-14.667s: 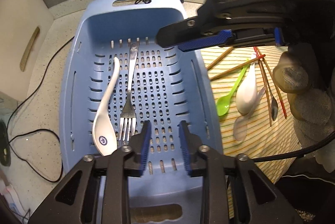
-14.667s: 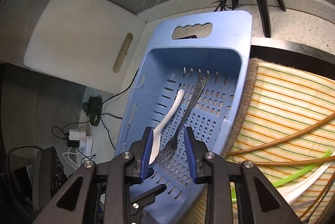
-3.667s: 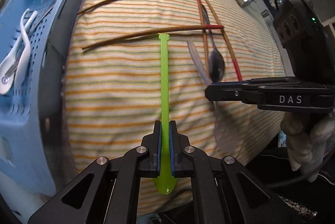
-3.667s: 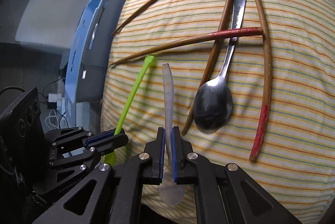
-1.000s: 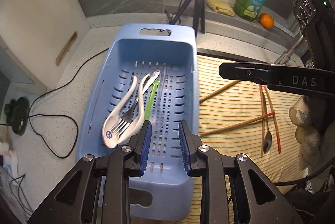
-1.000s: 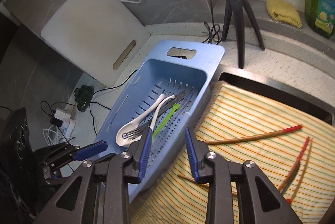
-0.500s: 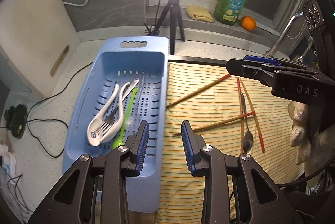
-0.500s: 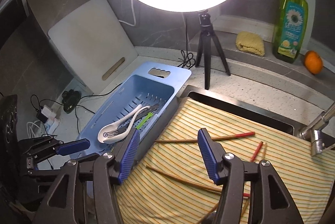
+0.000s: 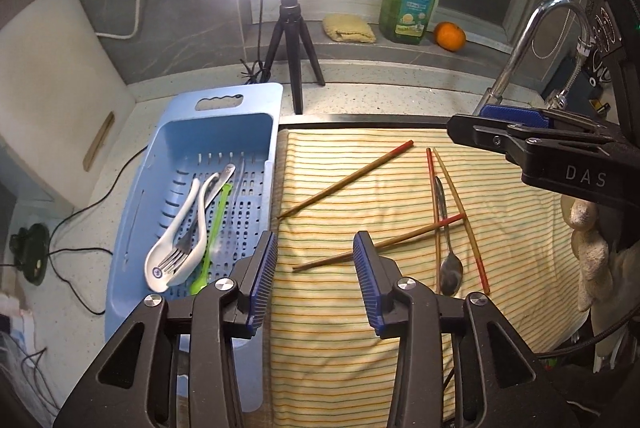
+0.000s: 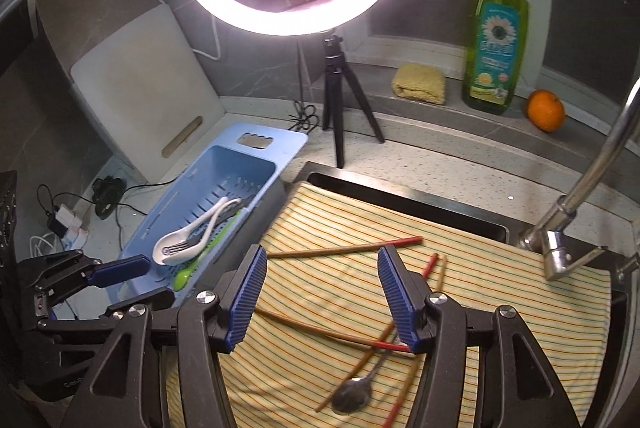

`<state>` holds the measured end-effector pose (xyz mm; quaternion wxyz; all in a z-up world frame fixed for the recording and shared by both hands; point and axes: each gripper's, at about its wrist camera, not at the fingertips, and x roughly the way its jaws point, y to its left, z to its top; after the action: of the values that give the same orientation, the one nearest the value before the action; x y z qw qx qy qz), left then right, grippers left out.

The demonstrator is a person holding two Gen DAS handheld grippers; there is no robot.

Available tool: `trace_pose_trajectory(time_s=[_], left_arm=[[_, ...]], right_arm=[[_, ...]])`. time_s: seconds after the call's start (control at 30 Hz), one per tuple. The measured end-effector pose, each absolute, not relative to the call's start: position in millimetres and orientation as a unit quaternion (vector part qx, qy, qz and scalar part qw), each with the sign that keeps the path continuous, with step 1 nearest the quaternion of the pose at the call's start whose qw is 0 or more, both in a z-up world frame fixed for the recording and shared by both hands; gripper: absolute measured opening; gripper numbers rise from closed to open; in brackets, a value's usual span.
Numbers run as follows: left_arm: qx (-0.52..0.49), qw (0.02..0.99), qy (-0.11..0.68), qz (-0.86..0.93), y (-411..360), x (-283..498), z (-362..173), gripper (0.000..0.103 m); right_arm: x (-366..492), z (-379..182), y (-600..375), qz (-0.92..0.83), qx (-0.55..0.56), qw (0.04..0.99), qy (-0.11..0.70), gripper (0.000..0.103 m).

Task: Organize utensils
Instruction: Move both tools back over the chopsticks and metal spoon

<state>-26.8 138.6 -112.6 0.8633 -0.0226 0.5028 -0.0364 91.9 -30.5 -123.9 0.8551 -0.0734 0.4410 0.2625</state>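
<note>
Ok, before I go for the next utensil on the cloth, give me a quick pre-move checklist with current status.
1. Left gripper empty, jaws opening: ok.
2. Right gripper empty and open: ok.
3. Blue basket already holds the white spoons, fork and green spoon: ok.
4. Metal spoon free to lift: not ok, a chopstick lies across its handle.
5. Four chopsticks left on the striped cloth: ok.
6. Both grippers clear of each other: ok.
</note>
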Motion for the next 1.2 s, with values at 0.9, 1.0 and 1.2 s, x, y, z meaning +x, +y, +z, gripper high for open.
trace_pose_trajectory(time_s=[0.9,1.0,1.2], left_arm=[[0.028,0.814,0.572,-0.100,102,-21,-179,0.041],[0.059,0.808,0.574,-0.115,93,-19,-181,0.039],[0.125,0.793,0.576,-0.155,74,-10,-184,0.034]], right_arm=[[97,-169,-177,0.166,0.007,0.849,0.502,0.074],[96,-176,-177,0.171,0.014,0.844,0.509,0.074],[97,-195,-172,0.186,0.035,0.820,0.540,0.062]])
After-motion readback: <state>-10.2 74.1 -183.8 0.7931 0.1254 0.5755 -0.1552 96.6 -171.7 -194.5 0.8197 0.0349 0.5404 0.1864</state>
